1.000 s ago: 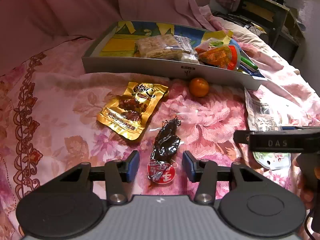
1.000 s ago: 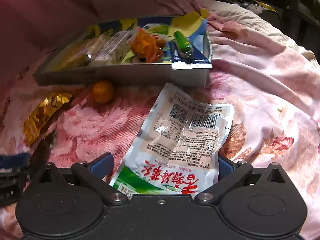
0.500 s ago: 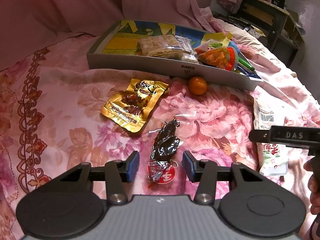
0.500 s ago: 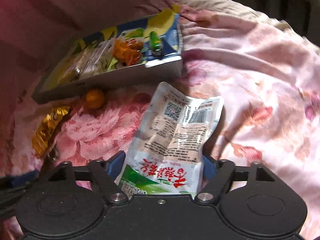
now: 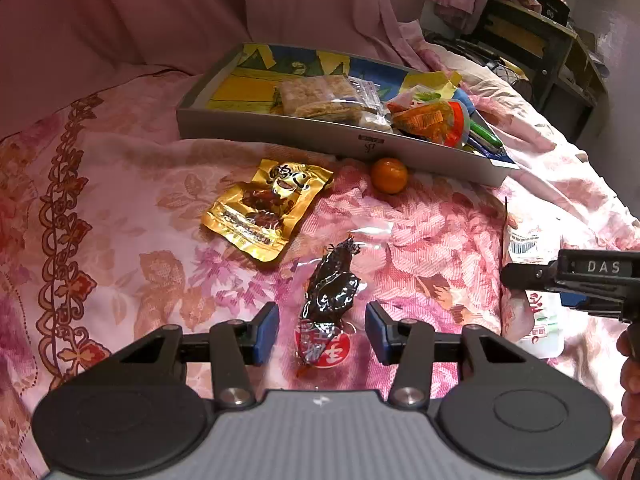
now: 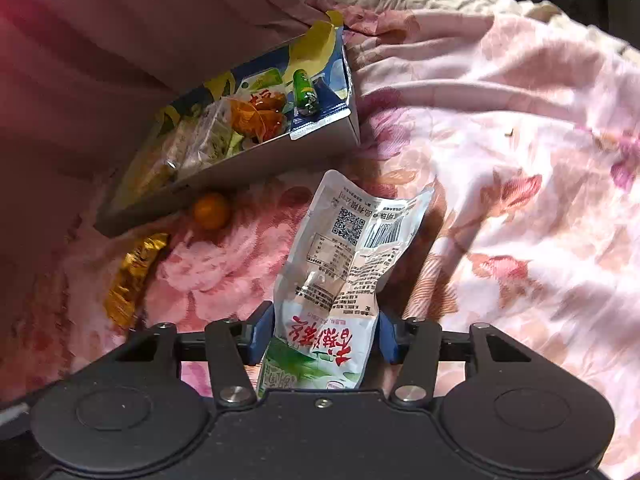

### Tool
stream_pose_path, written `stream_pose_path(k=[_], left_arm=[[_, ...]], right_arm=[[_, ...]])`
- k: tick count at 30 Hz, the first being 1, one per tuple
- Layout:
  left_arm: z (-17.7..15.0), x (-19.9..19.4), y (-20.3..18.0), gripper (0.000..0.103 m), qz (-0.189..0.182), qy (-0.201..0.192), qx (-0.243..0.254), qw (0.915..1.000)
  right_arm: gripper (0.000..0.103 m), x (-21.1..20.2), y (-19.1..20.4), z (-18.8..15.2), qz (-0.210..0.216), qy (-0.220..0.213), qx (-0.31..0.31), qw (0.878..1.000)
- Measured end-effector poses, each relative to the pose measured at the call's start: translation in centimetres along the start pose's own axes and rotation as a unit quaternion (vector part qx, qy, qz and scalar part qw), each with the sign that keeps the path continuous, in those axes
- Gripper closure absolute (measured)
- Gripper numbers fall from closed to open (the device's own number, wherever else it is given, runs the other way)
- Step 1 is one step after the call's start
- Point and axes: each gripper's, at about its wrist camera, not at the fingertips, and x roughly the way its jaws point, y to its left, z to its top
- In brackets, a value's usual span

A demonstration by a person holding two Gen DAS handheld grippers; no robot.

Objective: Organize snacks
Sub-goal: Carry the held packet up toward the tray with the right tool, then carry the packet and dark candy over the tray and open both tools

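Observation:
My right gripper (image 6: 326,336) is shut on a white and green snack pouch (image 6: 344,264) and lifts its near end off the bedspread; the pouch also shows in the left wrist view (image 5: 532,280). My left gripper (image 5: 322,330) is open, its fingers either side of a dark brown snack packet (image 5: 330,292) with a red label, lying on the bedspread. A gold snack packet (image 5: 268,208) and a small orange (image 5: 389,175) lie in front of the grey snack tray (image 5: 280,136), which holds several snacks.
The tray (image 6: 248,168) sits tilted on a pink floral bedspread (image 6: 520,200). A pink curtain (image 5: 160,12) hangs behind it. Dark shelving (image 5: 532,40) stands at the far right. The right gripper's body (image 5: 580,280) is at the right edge of the left wrist view.
My right gripper has closed on the white pouch and raised it, so the pouch now bends upward. The left gripper stays open around the dark packet and has pulled back slightly.

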Motion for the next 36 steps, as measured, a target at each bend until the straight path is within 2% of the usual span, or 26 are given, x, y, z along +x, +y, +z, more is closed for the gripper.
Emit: stream_pose_path(k=[9, 14, 21, 30, 36], left_arm=[[0.1, -0.3, 0.0, 0.052, 0.001, -0.018, -0.011, 0.9998], [0.2, -0.6, 0.1, 0.052, 0.005, -0.026, -0.017, 0.9995], [0.4, -0.9, 0.1, 0.052, 0.006, -0.039, -0.025, 0.9989], [1.7, -1.6, 0.4, 0.052, 0.017, -0.071, -0.037, 0.9966], [4.7, -2.1, 0.3, 0.052, 0.021, -0.105, -0.047, 0.9932]], right_arm=[[0.053, 0.1, 0.5, -0.1, 0.058, 0.015, 0.004, 0.998], [0.053, 0.7, 1.8, -0.5, 0.101, 0.046, -0.02, 0.994], [0.054, 0.7, 2.5, -0.5, 0.144, 0.054, -0.026, 0.988], [0.054, -0.8, 2.9, 0.0, 0.185, 0.012, -0.033, 0.982], [0.054, -2.5, 3.9, 1.1, 0.202, -0.062, -0.064, 0.975]])
